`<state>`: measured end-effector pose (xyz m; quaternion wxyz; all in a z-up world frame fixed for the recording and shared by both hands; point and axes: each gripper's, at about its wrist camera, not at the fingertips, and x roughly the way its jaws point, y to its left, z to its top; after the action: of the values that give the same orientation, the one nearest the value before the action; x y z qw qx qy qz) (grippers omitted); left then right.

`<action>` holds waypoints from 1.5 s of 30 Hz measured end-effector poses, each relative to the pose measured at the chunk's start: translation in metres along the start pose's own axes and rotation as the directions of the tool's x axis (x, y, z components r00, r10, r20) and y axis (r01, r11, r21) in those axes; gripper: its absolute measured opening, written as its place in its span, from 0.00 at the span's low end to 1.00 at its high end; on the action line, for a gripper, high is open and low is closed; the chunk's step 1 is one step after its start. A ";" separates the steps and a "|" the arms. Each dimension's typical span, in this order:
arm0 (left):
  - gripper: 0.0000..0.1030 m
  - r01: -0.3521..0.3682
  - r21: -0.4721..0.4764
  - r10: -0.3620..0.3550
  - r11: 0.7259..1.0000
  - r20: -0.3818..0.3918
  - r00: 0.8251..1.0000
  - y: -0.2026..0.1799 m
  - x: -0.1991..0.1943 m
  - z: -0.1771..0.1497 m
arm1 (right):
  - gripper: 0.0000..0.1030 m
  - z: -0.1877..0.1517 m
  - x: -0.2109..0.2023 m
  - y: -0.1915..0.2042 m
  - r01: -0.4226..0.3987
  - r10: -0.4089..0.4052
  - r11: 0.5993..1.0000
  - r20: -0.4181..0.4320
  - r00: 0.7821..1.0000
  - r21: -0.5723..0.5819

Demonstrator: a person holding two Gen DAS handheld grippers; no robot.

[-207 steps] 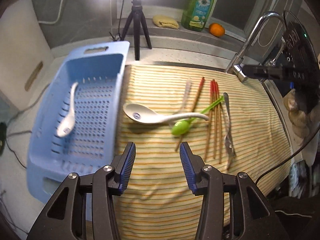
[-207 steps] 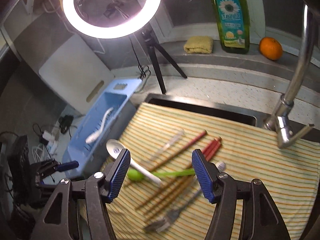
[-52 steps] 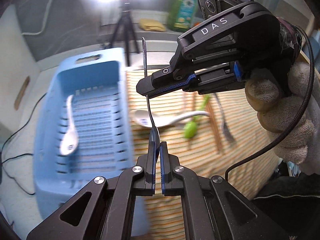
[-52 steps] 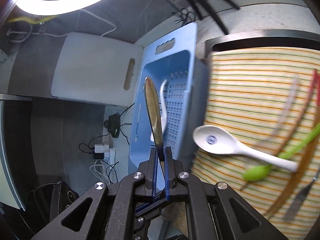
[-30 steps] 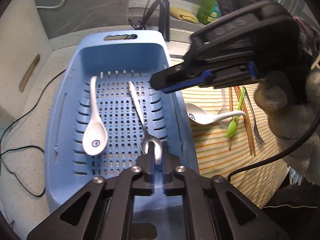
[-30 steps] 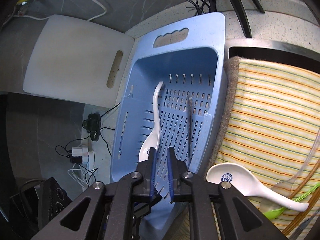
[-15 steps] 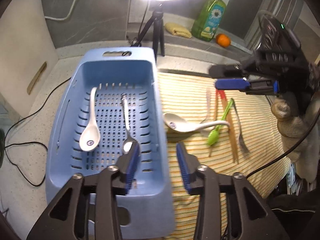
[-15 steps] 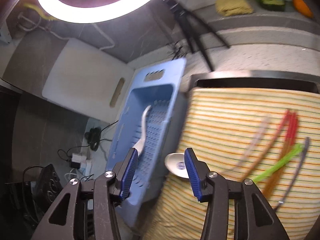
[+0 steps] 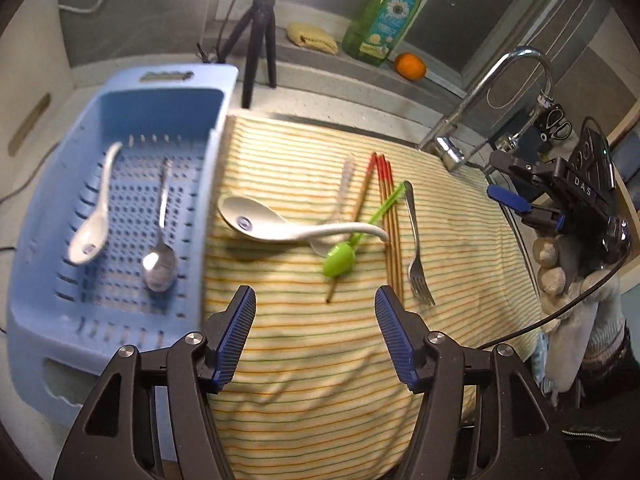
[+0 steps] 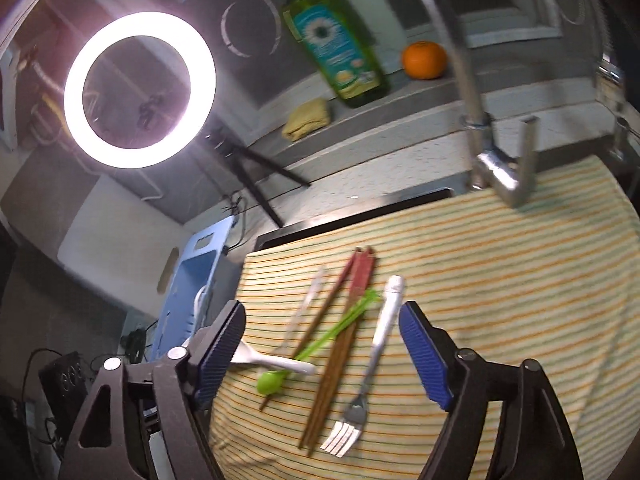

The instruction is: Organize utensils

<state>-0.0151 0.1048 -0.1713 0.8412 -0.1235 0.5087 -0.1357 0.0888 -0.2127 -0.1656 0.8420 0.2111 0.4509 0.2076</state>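
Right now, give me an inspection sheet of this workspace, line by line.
Surface: striped cloth spread beside the tap, wrinkled near the front edge.
Job's things: blue basket holds a white spoon and a metal spoon; on the cloth lie another white spoon, a green spoon, a clear spoon, chopsticks and a fork.
Clutter: soap bottle, orange, yellow rag on the ledge.
Grippers: left tongs and right tongs open and empty, jaws just opening.
Cables: black cable by the gloved hand.
Surroundings: ring light on a tripod.
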 end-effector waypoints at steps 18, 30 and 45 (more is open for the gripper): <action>0.60 0.038 0.065 -0.034 0.997 -0.066 0.997 -0.038 0.038 -0.004 | 0.75 -0.012 0.000 -0.019 0.101 -0.107 0.993 -0.125 0.986 -0.053; 0.60 0.029 0.072 -0.024 0.997 -0.075 0.997 -0.038 0.043 -0.007 | 0.63 -0.011 0.019 -0.007 0.019 -0.024 1.000 -0.207 0.978 -0.023; 0.47 -0.007 0.150 0.017 0.989 -0.063 0.998 -0.042 0.043 0.008 | 0.41 -0.015 0.058 -0.002 -0.042 0.063 0.997 -0.334 0.940 0.068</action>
<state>0.0074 0.0510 -0.1886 0.8322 -0.0526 0.5244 -0.1723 0.1062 -0.1808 -0.2132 0.7402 0.2098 0.5881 0.2493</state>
